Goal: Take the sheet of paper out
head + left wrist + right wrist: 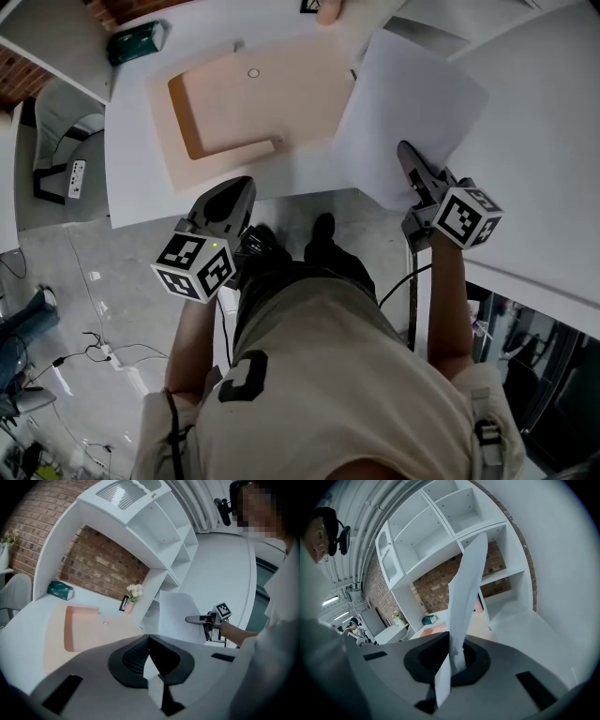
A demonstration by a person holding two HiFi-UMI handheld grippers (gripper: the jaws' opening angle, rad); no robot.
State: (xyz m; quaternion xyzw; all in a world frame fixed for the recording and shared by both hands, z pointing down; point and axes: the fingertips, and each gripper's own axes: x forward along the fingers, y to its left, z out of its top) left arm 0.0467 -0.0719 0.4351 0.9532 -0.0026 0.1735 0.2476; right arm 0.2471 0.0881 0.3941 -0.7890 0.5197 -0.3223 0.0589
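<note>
White shelves (pixel 440 531) with square bays stand against a rough red brick wall (pixel 98 564). Below them runs a smooth white desk (pixel 131 178), over a glossy grey floor (pixel 84 281).

In the head view a flat, matte peach folder (pixel 253 103) lies on the desk at 12 o'clock, with a darker pocket edge on its left side. The paper (pixel 403 103), a thin, plain white and slightly curled sheet, is out at 2 o'clock, just beside the folder. The right gripper (pixel 412 164) has its jaws clamped on the paper's lower edge. The left gripper (pixel 239 187), at 9 o'clock, has its jaws pressed together on nothing. A small green box (pixel 136 42) sits at 11 o'clock.
</note>
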